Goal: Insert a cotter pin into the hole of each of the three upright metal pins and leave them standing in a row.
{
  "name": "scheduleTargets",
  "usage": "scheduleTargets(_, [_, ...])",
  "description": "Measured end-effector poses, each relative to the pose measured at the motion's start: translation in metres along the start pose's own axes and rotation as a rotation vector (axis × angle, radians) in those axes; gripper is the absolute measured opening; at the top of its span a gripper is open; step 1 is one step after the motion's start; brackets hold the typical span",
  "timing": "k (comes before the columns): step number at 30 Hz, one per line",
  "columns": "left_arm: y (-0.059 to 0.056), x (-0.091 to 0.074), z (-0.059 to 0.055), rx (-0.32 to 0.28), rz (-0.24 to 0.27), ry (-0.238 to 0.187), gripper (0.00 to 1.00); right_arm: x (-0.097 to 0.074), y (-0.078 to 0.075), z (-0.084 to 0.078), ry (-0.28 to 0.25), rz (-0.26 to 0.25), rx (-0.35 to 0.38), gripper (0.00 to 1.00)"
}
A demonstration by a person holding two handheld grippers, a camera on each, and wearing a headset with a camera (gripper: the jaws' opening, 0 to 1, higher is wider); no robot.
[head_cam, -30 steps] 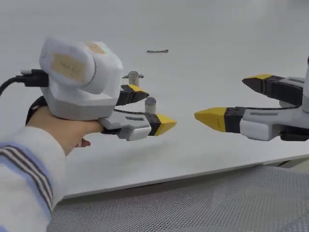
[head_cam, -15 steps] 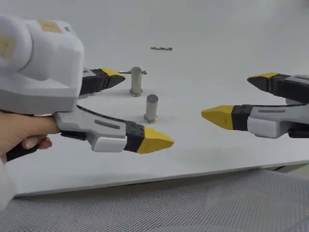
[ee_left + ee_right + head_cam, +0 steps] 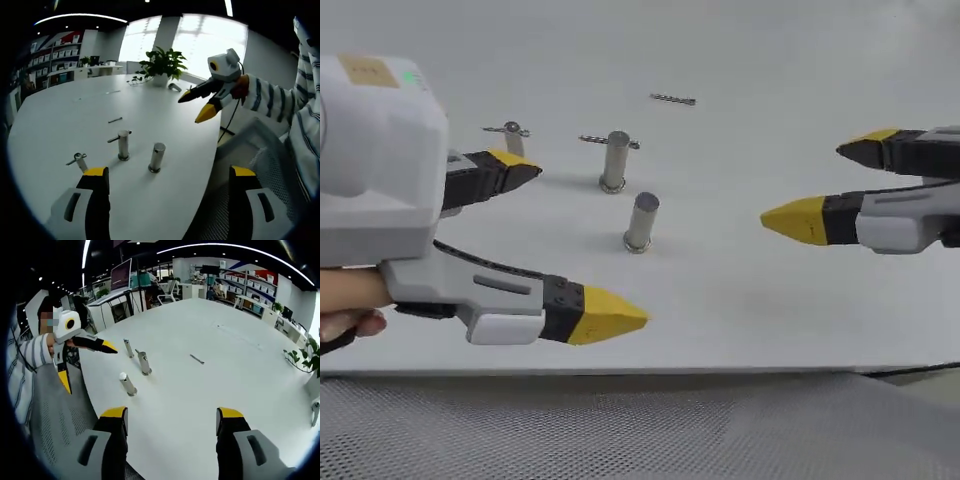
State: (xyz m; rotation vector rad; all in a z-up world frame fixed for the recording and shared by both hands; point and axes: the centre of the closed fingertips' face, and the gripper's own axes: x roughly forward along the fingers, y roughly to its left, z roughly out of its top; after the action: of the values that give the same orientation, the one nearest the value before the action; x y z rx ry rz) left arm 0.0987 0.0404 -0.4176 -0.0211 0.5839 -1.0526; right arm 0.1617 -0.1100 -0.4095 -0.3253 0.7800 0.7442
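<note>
Three upright metal pins stand on the white table. The far-left pin (image 3: 513, 141) (image 3: 80, 161) and the middle pin (image 3: 616, 161) (image 3: 123, 145) each carry a cotter pin through the top. The near pin (image 3: 640, 222) (image 3: 157, 157) (image 3: 127, 384) has a bare top. A loose cotter pin (image 3: 672, 99) (image 3: 115, 120) (image 3: 197, 359) lies farther back. My left gripper (image 3: 570, 245) (image 3: 168, 175) is open, left of the near pin and apart from it. Off to the right of the pins, my right gripper (image 3: 805, 183) (image 3: 170, 415) hovers open, holding nothing.
The table's near edge (image 3: 720, 368) runs just below the grippers, with grey mesh (image 3: 620, 430) in front of it. A potted plant (image 3: 162, 65) stands at the table's far end. Wide bare tabletop (image 3: 770, 70) surrounds the pins.
My left gripper has drawn back to the left and toward me, away from the near pin that stood between its jaws. The far-left pin has come into sight. The right gripper barely moved.
</note>
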Motion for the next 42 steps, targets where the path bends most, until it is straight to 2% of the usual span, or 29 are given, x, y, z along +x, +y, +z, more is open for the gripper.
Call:
scheduleTargets(2, [-0.003,0.002,0.006,-0.010,0.003,-0.039,0.99,0.004,-0.007,0.006,0.025,0.008,-0.042,0.70])
scheduleTargets(4, [-0.001,0.002,0.007,-0.014,0.011,-0.044,0.99,0.008,-0.012,0.014,0.035,0.020,-0.072,0.69])
scheduleTargets(10, [0.002,0.001,0.005,-0.010,0.025,-0.034,0.99,0.023,-0.022,0.037,0.091,0.065,-0.218,0.62])
scheduleTargets(13, [0.001,0.000,0.006,-0.027,0.022,-0.052,0.98,0.032,-0.027,0.048,0.111,0.083,-0.264,0.60])
scheduleTargets(17, [0.000,0.001,0.003,-0.055,0.022,-0.061,0.97,0.050,-0.037,0.062,0.140,0.097,-0.334,0.59])
scheduleTargets(20, [0.000,0.001,-0.001,-0.064,0.024,-0.050,0.97,0.063,-0.043,0.070,0.175,0.112,-0.398,0.56])
scheduleTargets(23, [-0.002,0.002,-0.004,-0.067,0.019,-0.041,0.97,0.073,-0.046,0.073,0.227,0.130,-0.448,0.53])
scheduleTargets(25, [-0.001,0.002,-0.005,-0.083,0.015,-0.041,0.96,0.083,-0.043,0.080,0.232,0.154,-0.510,0.49])
scheduleTargets(28, [0.002,0.002,-0.003,-0.097,0.024,-0.058,0.95,0.097,-0.041,0.084,0.250,0.176,-0.540,0.42])
scheduleTargets(31, [0.006,0.000,-0.001,-0.112,0.034,-0.063,0.94,0.114,-0.042,0.088,0.256,0.189,-0.549,0.39])
scheduleTargets(35, [0.009,0.000,0.000,-0.115,0.043,-0.068,0.94,0.134,-0.046,0.081,0.313,0.193,-0.565,0.31])
scheduleTargets(38, [0.008,0.000,-0.002,-0.119,0.042,-0.062,0.94,0.147,-0.050,0.079,0.330,0.186,-0.587,0.25])
scheduleTargets(42, [0.008,0.000,-0.002,-0.119,0.038,-0.064,0.94,0.159,-0.057,0.075,0.359,0.187,-0.551,0.16])
